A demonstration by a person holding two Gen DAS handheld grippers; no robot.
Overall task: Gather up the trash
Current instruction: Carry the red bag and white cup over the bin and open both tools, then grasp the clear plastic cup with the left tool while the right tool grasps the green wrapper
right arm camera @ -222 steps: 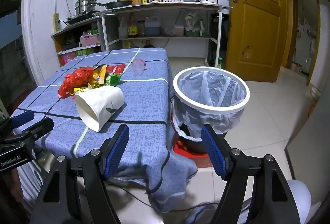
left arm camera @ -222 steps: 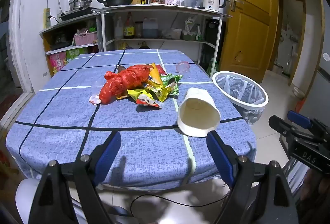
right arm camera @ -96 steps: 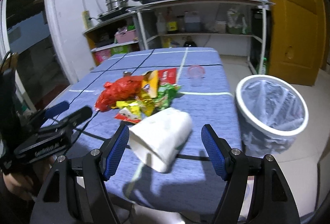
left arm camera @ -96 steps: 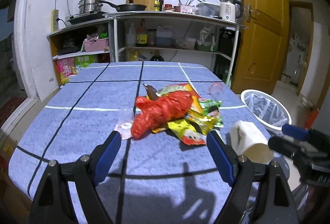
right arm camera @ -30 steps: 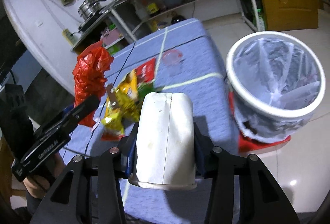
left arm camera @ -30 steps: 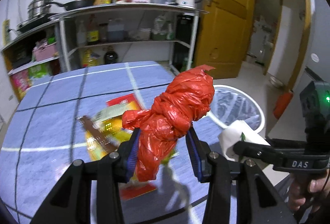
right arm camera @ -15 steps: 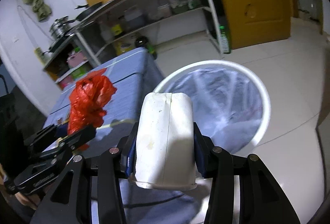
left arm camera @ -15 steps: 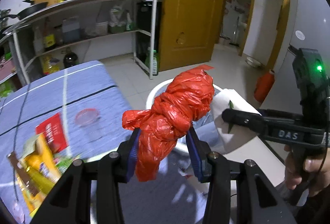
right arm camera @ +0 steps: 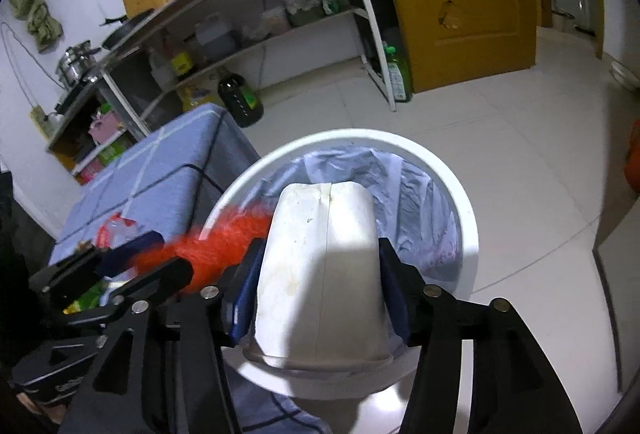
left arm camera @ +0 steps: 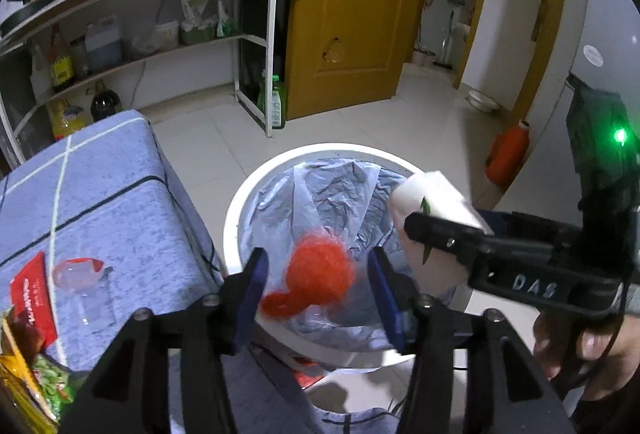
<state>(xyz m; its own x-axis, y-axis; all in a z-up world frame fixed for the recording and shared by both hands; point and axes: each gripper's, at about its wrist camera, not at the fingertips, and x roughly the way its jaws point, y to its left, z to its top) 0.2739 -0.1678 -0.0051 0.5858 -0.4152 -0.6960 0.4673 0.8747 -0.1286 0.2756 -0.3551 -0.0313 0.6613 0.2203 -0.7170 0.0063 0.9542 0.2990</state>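
Note:
A white trash bin (left arm camera: 240,206) with a pale liner stands on the floor beside the table; it also shows in the right wrist view (right arm camera: 468,218). My left gripper (left arm camera: 320,278) is open above the bin. The red plastic bag (left arm camera: 316,274) is blurred, falling free between its fingers into the bin; it shows as a red streak in the right wrist view (right arm camera: 224,234). My right gripper (right arm camera: 320,286) is shut on a white paper cup (right arm camera: 320,274) and holds it over the bin; the cup also shows in the left wrist view (left arm camera: 432,202).
The blue-clothed table (left arm camera: 100,194) is at the left, with a clear plastic cup (left arm camera: 84,282) and snack wrappers (left arm camera: 32,354) on it. A metal shelf rack (left arm camera: 160,34), a yellow door (left arm camera: 352,14) and an orange container (left arm camera: 508,154) stand on the tiled floor beyond.
My left gripper has opened and let go of the red bag, which drops toward the bin. Both grippers have moved closer over the bin. The right gripper still holds the cup.

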